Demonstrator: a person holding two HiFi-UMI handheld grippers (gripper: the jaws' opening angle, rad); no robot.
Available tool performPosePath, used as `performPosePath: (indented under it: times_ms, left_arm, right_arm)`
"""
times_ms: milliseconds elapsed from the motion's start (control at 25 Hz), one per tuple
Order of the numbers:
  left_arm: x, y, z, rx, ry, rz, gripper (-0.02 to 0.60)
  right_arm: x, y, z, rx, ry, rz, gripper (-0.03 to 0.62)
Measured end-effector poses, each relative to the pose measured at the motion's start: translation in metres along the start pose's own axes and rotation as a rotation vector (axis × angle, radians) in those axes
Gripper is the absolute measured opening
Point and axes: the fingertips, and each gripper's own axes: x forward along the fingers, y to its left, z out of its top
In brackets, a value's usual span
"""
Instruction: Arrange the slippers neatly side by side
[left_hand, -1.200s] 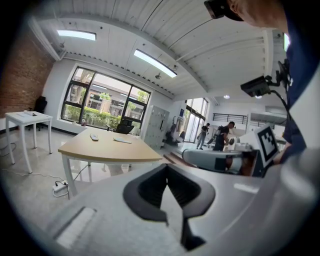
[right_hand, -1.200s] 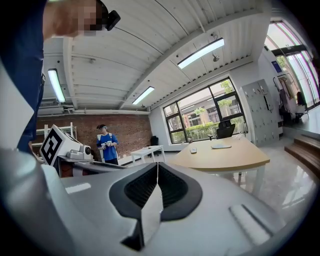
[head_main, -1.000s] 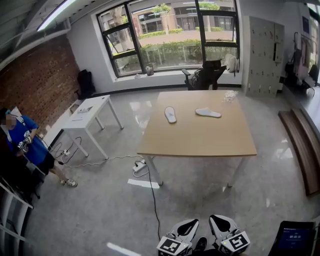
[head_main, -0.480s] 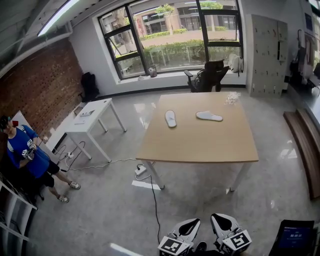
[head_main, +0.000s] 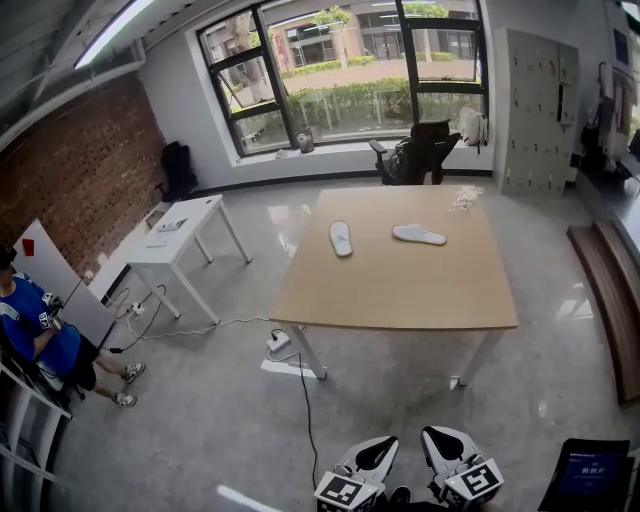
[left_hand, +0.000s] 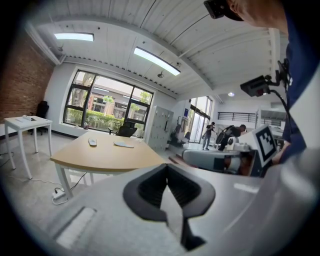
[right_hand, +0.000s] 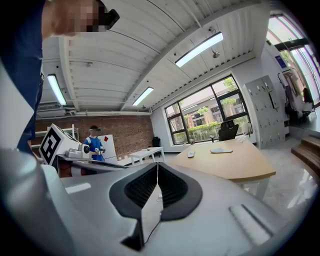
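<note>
Two white slippers lie apart on the far half of a wooden table (head_main: 400, 290): the left slipper (head_main: 341, 238) points away from me, the right slipper (head_main: 418, 234) lies crosswise. Both grippers hang low at the bottom of the head view, well short of the table. My left gripper (head_main: 375, 456) and right gripper (head_main: 441, 447) are shut and empty. The left gripper view shows its shut jaws (left_hand: 167, 170) with the slippers (left_hand: 92, 142) far off. In the right gripper view the jaws (right_hand: 158, 167) are shut too, and a slipper (right_hand: 221, 150) lies on the distant table.
A small white table (head_main: 185, 222) stands to the left, an office chair (head_main: 420, 152) behind the wooden table. A cable and power strip (head_main: 281, 341) lie on the floor by the near left leg. A person in blue (head_main: 35, 335) stands far left. A wooden bench (head_main: 603, 290) runs along the right.
The person in blue has moved toward the left edge of the head view. The table sits slightly nearer in view. Both grippers stay shut in the same place.
</note>
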Motion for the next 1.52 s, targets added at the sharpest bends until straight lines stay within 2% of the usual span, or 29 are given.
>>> performPosePath:
  times_ms: [320,880,1160,1520]
  left_arm:
    - [0.024,0.025,0.014,0.008,-0.006,-0.034,0.005]
    - [0.069,0.113,0.049,0.023,0.000,-0.069,0.003]
    - [0.081,0.159,0.063,0.017,-0.009,-0.092,0.003]
    - [0.088,0.208,0.065,-0.006,-0.004,-0.102,0.005]
  right_arm:
    - [0.028,-0.022,0.011,-0.016,-0.011,-0.038,0.012]
    - [0.121,-0.055,0.034,-0.011,-0.029,-0.084,0.012]
    - [0.170,-0.058,0.044,-0.018,-0.034,-0.103,0.012]
    - [0.219,-0.055,0.040,-0.026,-0.017,-0.111,0.012]
